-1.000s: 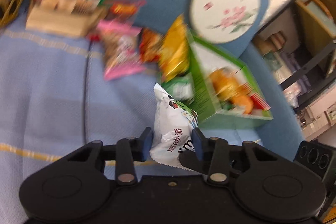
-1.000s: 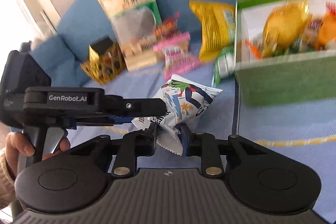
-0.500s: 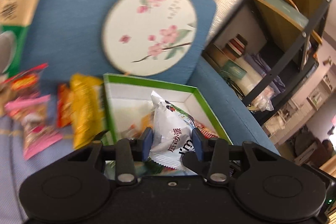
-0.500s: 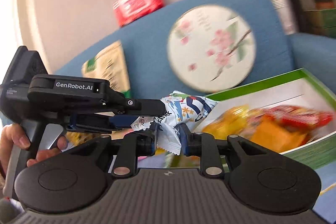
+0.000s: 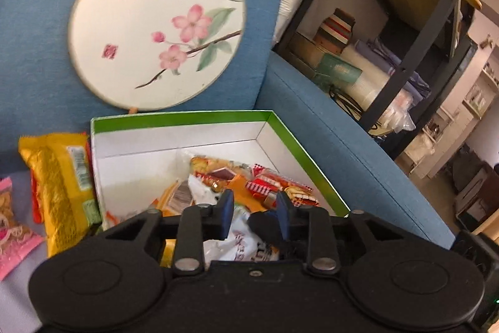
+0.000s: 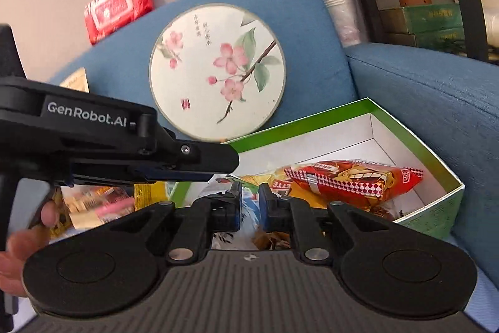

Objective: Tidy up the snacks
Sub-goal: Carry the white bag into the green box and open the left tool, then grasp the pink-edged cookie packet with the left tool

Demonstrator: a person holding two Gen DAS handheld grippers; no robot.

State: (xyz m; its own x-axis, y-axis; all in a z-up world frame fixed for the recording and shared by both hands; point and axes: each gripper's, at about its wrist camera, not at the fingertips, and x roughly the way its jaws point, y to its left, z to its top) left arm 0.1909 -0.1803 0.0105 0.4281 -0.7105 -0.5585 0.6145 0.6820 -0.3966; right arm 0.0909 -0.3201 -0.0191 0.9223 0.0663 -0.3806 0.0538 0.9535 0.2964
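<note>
While both grippers hang over the green box (image 5: 299,145), its snacks crowd the floor below them. The left gripper (image 5: 254,216) is opening, its pads clear of the white packet (image 5: 240,245) lying in the box beneath. The right gripper (image 6: 249,203) has closed to a narrow gap, nothing pinched. A round fan (image 5: 156,24) leans behind the box; a gold packet (image 5: 62,186) lies outside. Only the right view shows the red pack (image 6: 118,5) and a hand (image 6: 28,242).
</note>
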